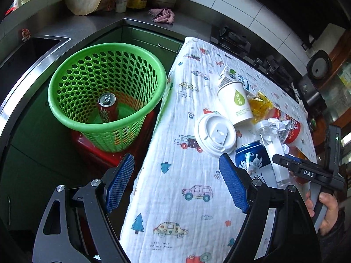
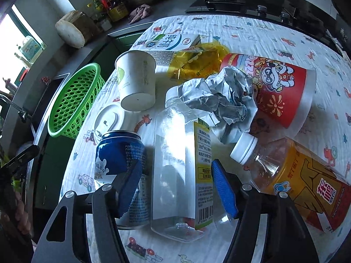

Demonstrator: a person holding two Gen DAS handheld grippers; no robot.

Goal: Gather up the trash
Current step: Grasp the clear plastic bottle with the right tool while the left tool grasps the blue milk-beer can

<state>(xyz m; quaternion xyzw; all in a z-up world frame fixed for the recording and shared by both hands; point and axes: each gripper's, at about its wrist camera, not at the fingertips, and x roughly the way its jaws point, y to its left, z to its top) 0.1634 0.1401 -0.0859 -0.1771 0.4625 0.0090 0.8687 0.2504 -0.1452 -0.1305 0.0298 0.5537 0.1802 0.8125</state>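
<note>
Now straddling the bottle (image 2: 173, 175) with the right claw (image 2: 177, 162): pads either side, parted, not seen pressing, nothing gripped. Left claw (image 1: 176, 156) spread wide and empty, hanging over the counter (image 1: 175, 197) edge, left of the bottle.

Probable step: clamp the bottle across its flat sides and carry it to the basket (image 1: 65, 76), off the counter, well left of the bottle.

- Centre the pads on the body, below the neck; thin clear plastic likely to buckle or slip if squeezed hard.
- Keep the left pad clear of the blue can (image 2: 118, 151) standing just left of the bottle; easy to pinch both.
- Lift straight up first: crumpled foil (image 2: 219, 96) touches the neck, orange bottle (image 2: 296, 175) just right.
- Drop from over the rim, beside the red can (image 1: 107, 107) already inside.

Hard to tell: whether the left pad touches the blue can, partly hidden behind it. Unclear whether the bottle is empty. Basket floor mostly hidden.
</note>
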